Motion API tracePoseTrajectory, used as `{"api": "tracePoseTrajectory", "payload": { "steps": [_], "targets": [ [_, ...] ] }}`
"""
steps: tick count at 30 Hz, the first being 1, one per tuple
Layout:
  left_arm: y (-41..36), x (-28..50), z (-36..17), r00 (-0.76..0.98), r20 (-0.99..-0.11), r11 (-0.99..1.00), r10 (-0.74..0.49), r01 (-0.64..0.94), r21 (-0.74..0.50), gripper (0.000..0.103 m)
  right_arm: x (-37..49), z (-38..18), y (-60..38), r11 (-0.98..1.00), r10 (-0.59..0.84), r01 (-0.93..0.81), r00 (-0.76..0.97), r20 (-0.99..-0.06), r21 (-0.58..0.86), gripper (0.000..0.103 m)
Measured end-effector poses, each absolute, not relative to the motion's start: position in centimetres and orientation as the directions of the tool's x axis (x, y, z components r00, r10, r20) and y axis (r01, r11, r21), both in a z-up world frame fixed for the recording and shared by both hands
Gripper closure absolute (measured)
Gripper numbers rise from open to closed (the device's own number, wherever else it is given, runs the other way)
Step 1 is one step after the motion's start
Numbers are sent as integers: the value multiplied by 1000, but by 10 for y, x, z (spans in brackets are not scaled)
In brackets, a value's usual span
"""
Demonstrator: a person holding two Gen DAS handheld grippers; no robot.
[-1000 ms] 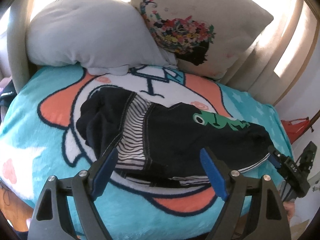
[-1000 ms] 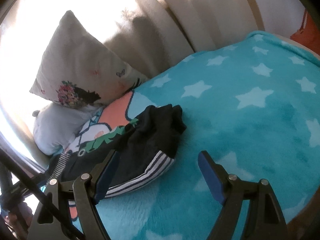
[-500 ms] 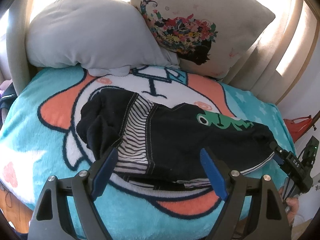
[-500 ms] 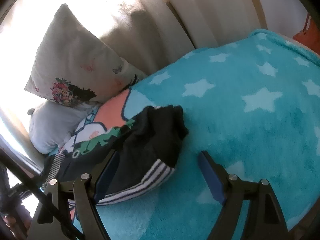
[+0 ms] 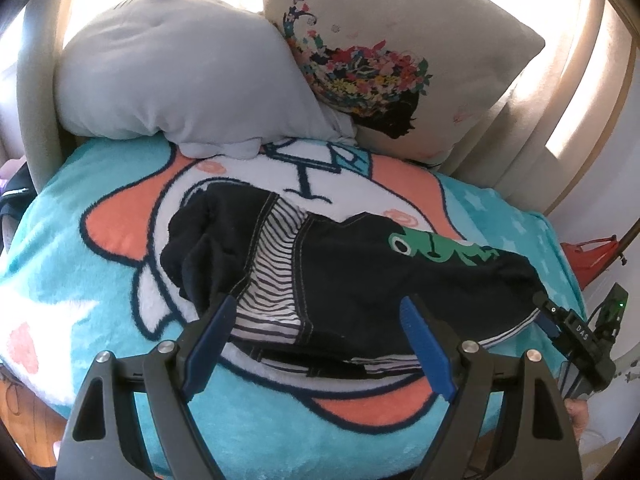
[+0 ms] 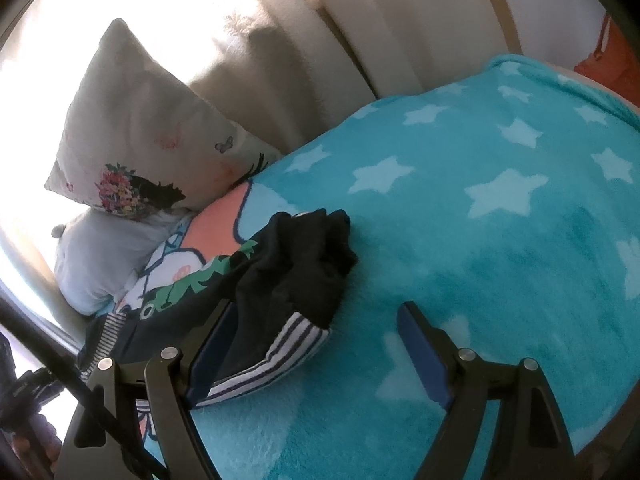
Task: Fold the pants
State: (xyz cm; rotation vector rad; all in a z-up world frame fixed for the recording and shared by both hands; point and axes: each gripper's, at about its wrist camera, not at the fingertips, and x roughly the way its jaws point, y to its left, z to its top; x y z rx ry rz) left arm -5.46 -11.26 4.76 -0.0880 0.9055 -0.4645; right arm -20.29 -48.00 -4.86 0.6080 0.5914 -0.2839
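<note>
The pants [image 5: 352,280] ahead of my spread, empty left gripper [image 5: 316,344] look light and floppy; my right gripper [image 6: 308,352], also spread, suits the striped cuff [image 6: 276,352] by its left finger.

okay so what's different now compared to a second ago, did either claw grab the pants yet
No grab yet. The right claw has eased closer to the striped cuff end of the pants; the left claw has barely shifted. Both stay open, and the pants still lie crumpled on the blanket.
</note>
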Motion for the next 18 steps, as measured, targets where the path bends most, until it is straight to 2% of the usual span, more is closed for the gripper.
{"api": "tracePoseTrajectory", "payload": {
  "steps": [10, 13, 18],
  "targets": [
    [-110, -50, 60, 542, -724, 900, -426, 335, -280, 20, -207, -41, -483, 777, -84, 413, 816, -572, 475, 16],
    [-115, -52, 55, 521, -743, 898, -420, 355, -259, 20, -211, -41, -483, 779, -96, 418, 816, -570, 468, 16],
    [-146, -51, 53, 438, -759, 850, -482, 446, -282, 20, -218, -51, -486, 769, -88, 430, 803, -589, 472, 16]
  ]
}}
